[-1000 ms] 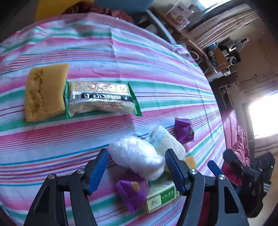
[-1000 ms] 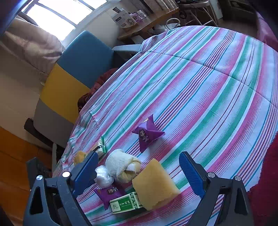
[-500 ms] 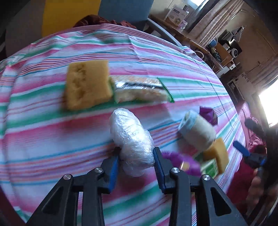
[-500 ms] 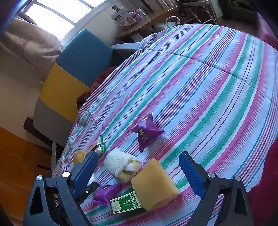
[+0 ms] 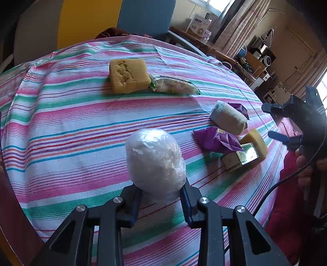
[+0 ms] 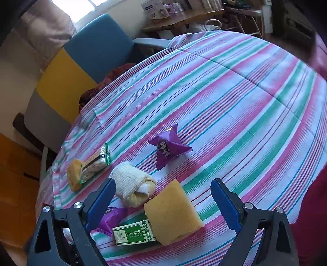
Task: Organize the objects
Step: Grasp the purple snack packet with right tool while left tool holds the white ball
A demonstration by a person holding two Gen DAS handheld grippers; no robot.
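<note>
My left gripper (image 5: 160, 190) has its jaws closing on a white ball wrapped in clear plastic (image 5: 154, 157); both pads press its lower sides and hold it above the striped cloth. Left of the ball's old pile lie a yellow sponge (image 5: 127, 74) and a green-edged snack packet (image 5: 173, 85), touching. My right gripper (image 6: 163, 184) stands open over a second yellow sponge (image 6: 173, 210), which leans on a green box (image 6: 133, 234). Around them are a rolled cream cloth (image 6: 130, 182) and two purple packets (image 6: 169, 148) (image 6: 110, 219). The right gripper (image 5: 271, 121) also shows in the left wrist view.
The round table (image 6: 255, 102) wears a pink, green and white striped cloth, and its near edge drops off close to both grippers. A blue and yellow chair (image 6: 81, 61) stands at the far side. A wooden shelf with boxes (image 6: 184, 14) lies beyond.
The left gripper's jaws closed on the wrapped ball, then carried it away from the pile toward the far sponge and snack packet. The right gripper stayed open and hardly moved.
</note>
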